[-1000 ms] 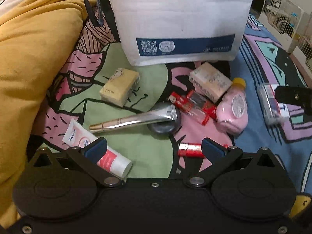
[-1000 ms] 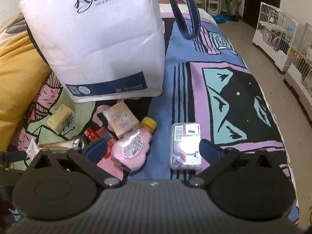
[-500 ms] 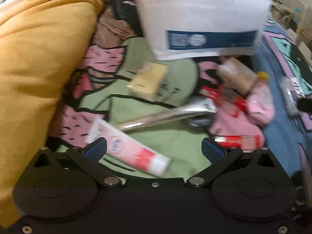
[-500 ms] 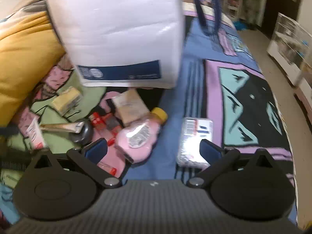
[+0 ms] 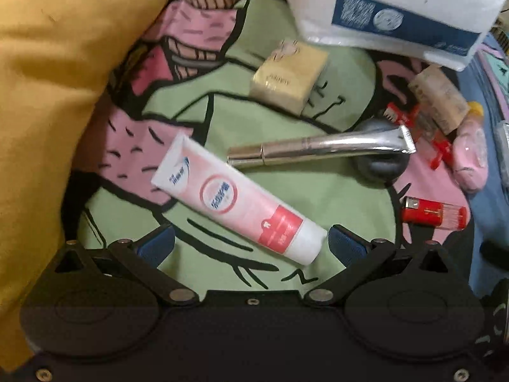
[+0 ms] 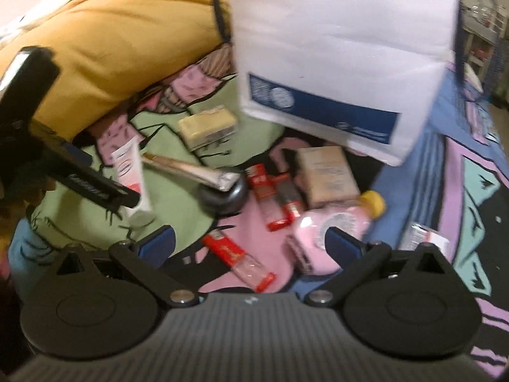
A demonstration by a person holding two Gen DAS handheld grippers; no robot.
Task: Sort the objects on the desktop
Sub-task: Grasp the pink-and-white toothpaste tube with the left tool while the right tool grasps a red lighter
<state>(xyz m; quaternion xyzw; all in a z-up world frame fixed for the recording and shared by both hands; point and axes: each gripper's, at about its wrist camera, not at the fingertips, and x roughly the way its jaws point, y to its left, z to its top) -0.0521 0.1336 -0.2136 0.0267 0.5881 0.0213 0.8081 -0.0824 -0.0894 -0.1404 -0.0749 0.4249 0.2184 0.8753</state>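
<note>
Small items lie scattered on a patterned blanket. In the left wrist view my left gripper (image 5: 251, 248) is open and empty, just above the cap end of a white and pink tube (image 5: 235, 200). Beyond it lie a silver tube (image 5: 321, 148) across a dark round tin (image 5: 381, 168), a yellow box (image 5: 289, 78) and a red lighter (image 5: 434, 213). In the right wrist view my right gripper (image 6: 249, 243) is open and empty over a red lighter (image 6: 238, 262), with a pink bottle (image 6: 331, 232) by its right finger. My left gripper (image 6: 92, 184) shows at the left, over the tube (image 6: 128, 172).
A white bag with a blue band (image 6: 337, 54) stands behind the items; it also shows in the left wrist view (image 5: 397, 12). A yellow cushion (image 5: 51, 95) fills the left side. A beige box (image 6: 327, 172), red packets (image 6: 276, 197) and a clear packet (image 6: 423, 238) lie near the pink bottle.
Both grippers have swung left. The white and pink tube now lies between my left fingers; my right gripper has left the clear packet and now faces the lighter and pink bottle.
</note>
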